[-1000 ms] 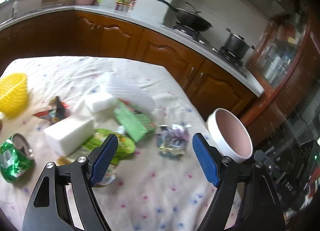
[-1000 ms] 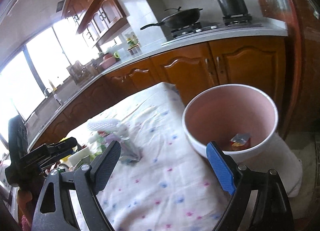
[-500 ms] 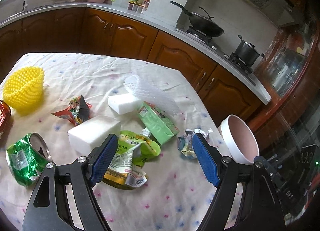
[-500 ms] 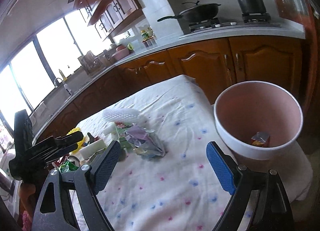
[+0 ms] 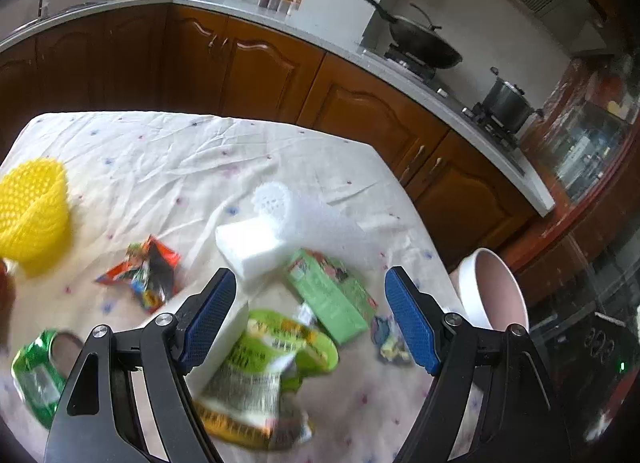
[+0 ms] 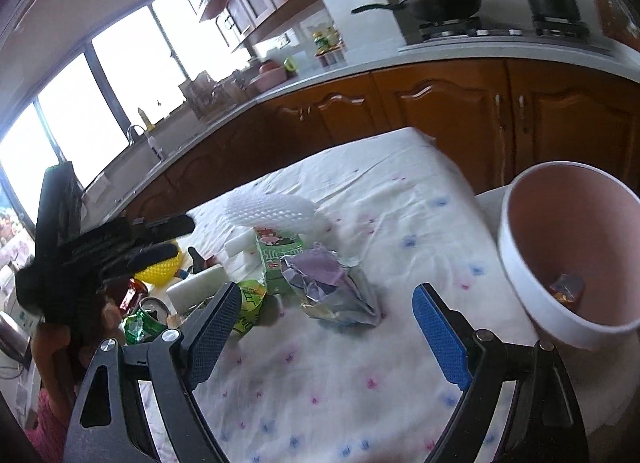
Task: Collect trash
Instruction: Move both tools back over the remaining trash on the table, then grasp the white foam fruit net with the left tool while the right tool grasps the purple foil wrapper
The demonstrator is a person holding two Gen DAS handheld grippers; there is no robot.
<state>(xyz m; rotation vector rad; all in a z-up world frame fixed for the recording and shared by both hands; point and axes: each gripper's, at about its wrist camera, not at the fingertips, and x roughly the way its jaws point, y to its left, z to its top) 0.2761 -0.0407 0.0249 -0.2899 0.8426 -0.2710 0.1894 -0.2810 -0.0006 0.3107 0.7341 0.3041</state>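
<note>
Trash lies on the flowered tablecloth [image 5: 160,167]: a green carton [image 5: 332,295], a green and yellow snack bag [image 5: 260,375], white foam blocks [image 5: 248,243], a white foam net [image 5: 304,215], a red wrapper [image 5: 148,275], a crushed green can [image 5: 36,371] and a crumpled foil wrapper [image 6: 332,287]. The pink bin [image 6: 576,247] stands past the table's right edge with one wrapper [image 6: 566,289] inside. My left gripper [image 5: 308,323] is open and empty above the carton and snack bag. My right gripper [image 6: 328,335] is open and empty, just short of the foil wrapper.
A yellow mesh basket [image 5: 32,211] sits at the table's left. Brown kitchen cabinets [image 5: 260,63] and a counter with a wok [image 5: 420,43] and a pot [image 5: 508,103] run behind the table. My left gripper shows as a dark shape in the right wrist view [image 6: 120,239].
My left gripper has pulled back and up from the table's right edge toward the pile's middle. My right gripper has swung left from the bin toward the foil wrapper. Both stay open.
</note>
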